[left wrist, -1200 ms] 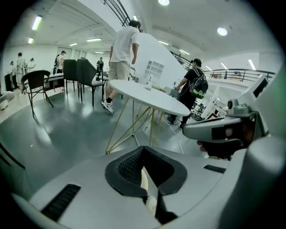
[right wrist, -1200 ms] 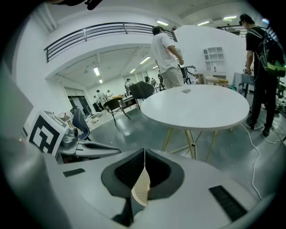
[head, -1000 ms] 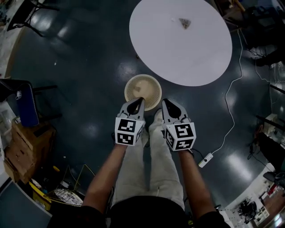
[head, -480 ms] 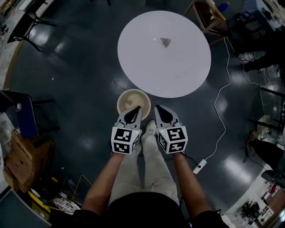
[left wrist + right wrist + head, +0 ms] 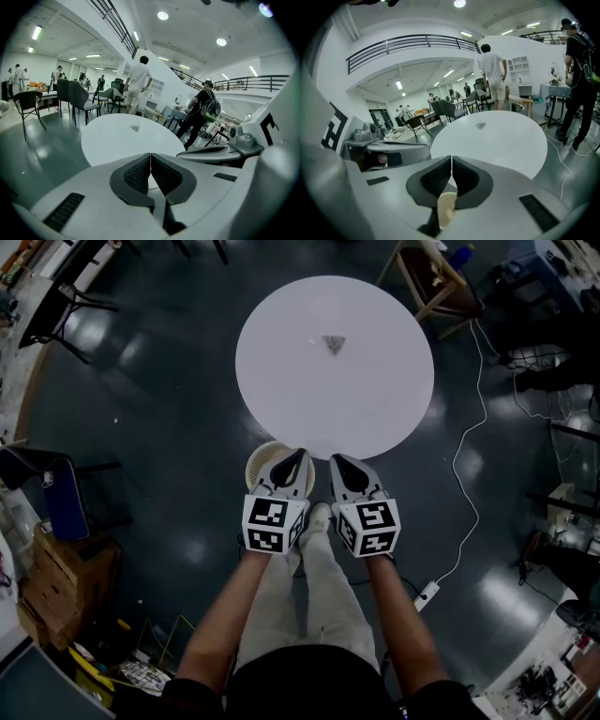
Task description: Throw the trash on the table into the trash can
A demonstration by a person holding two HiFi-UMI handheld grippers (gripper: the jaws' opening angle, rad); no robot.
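A small grey scrap of trash (image 5: 333, 343) lies on the round white table (image 5: 375, 399), toward its far side; it also shows as a speck of trash (image 5: 135, 128) in the left gripper view and as trash (image 5: 481, 125) in the right gripper view. A beige mesh trash can (image 5: 261, 462) stands on the floor at the table's near edge, partly hidden under my left gripper (image 5: 300, 455). My right gripper (image 5: 335, 460) is beside it. Both grippers are shut and hold nothing, side by side short of the table. Part of the trash can (image 5: 446, 209) shows below the right jaws.
A wooden chair (image 5: 433, 282) stands beyond the table at the far right. A white cable (image 5: 469, 437) runs along the dark floor to a power strip (image 5: 427, 596) on the right. Dark chairs (image 5: 56, 498) and boxes line the left. People (image 5: 137, 84) stand behind the table.
The view has shifted: the table and trash sit farther from me and more central, and the trash can now lies right under the left gripper. Both grippers stay shut and side by side.
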